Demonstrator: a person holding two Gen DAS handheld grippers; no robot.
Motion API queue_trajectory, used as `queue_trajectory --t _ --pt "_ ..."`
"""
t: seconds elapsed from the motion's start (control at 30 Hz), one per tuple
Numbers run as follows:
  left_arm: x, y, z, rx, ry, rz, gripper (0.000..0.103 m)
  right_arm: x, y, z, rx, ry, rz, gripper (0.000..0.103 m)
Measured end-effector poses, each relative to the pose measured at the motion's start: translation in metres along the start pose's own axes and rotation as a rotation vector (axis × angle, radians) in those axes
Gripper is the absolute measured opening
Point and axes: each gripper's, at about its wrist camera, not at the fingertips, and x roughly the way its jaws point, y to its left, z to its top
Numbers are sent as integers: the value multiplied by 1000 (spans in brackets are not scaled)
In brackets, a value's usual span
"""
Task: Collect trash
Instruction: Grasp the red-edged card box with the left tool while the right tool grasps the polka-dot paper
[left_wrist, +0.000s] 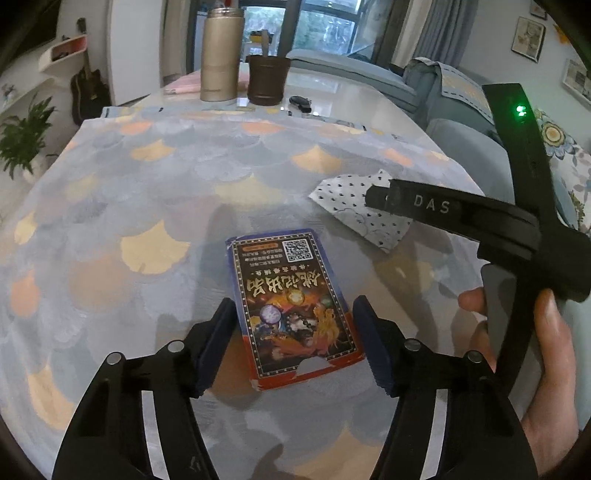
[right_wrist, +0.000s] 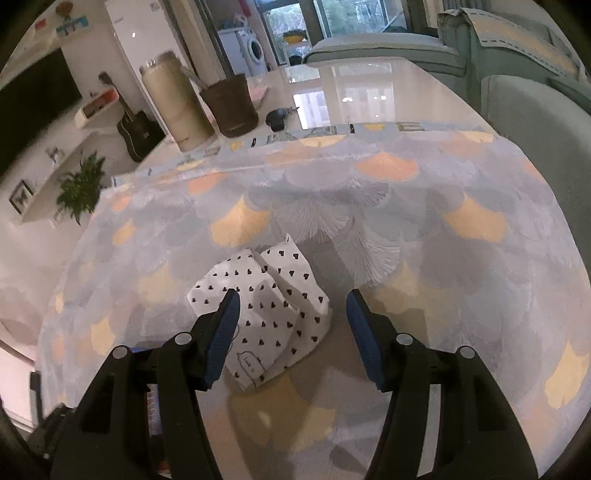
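Printed card box (left_wrist: 293, 306), seen from the left wrist: flat on the patterned tablecloth (left_wrist: 147, 192), long axis running away from the camera, QR-code end far, torn red end near and skewed slightly rightward; straddled by the left gripper (left_wrist: 293, 339), pads either side with visible gaps, so released, not yet clamped. Likely trouble here: thin flat box, pads riding over its edges and sliding it along the cloth rather than lifting; skew of the box against the jaws, so possibly a corner pinch and a twist out of the grip; cloth bunching if pressed too low. Right gripper's black body (left_wrist: 461, 218) and the hand (left_wrist: 546, 369) holding it close by on the right, so some risk of the two tools knocking together.

Heart-dotted paper wrapper (right_wrist: 269, 306), seen from the right wrist: crumpled on the same cloth, long axis slanting from near-centre up toward the far side, peaked fold pointing away; right gripper (right_wrist: 291, 321) released, left pad overlapping the paper's edge, right pad well clear of it. Likely trouble: off-centre closing, catching only one loose flap, or pushing the light paper aside.
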Motion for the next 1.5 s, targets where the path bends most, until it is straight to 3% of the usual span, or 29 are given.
queue_trajectory --t 0.17,0.23,0.43,0.57,0.8,1.03,1.07,1.1,1.17,1.2,1.27,1.3,1.37,1.4,1.43,1.47,1.5 --pt "-4 21 3 7 25 -17 62 2 16 -3 -86 20 -7 55" --pt "-4 25 4 9 28 -10 63 3 25 -7 -135 32 -6 26" --pt "-4 23 2 14 8 16 65 -7 39 -16 -212 1 -20 11" --pt "-1 20 0 23 -5 45 67 -15 37 -21 -213 -15 -19 8" --pt "-4 20 -1 26 -32 55 60 -33 22 -23 -180 -39 -33 6" --pt "-23 12 -1 -1 -112 -47 58 -78 -12 -21 -109 -99 -43 6" --pt "-26 9 0 -1 -128 -54 43 -84 -17 -21 -100 -110 -48 6" --pt "-32 4 2 9 -148 -59 0 -91 -23 -21 -91 -119 -53 6" --pt "-37 0 7 -15 -135 -171 0 -108 -36 -21 -64 -144 -64 6" --pt "-40 -8 10 -7 -136 -188 0 -118 -45 -21 -46 -157 -65 6" --pt "-42 -18 11 28 -135 -135 0 -133 -59 -22 -27 -173 -74 6" --pt "-42 -20 9 40 -124 -148 2 -139 -65 -23 -25 -177 -81 6" --pt "-41 -21 6 62 -106 -148 36 -148 -79 -27 -3 -180 -94 6" --pt "-41 -20 5 71 -106 -128 75 -151 -87 -29 17 -179 -83 6" --pt "-41 -20 4 77 -112 -126 88 -154 -94 -31 33 -180 -78 6" --pt "-38 -20 4 87 -104 -141 88 -156 -98 -33 40 -181 -81 6" --pt "-28 -23 5 103 -45 -166 88 -158 -102 -35 42 -181 -85 6"
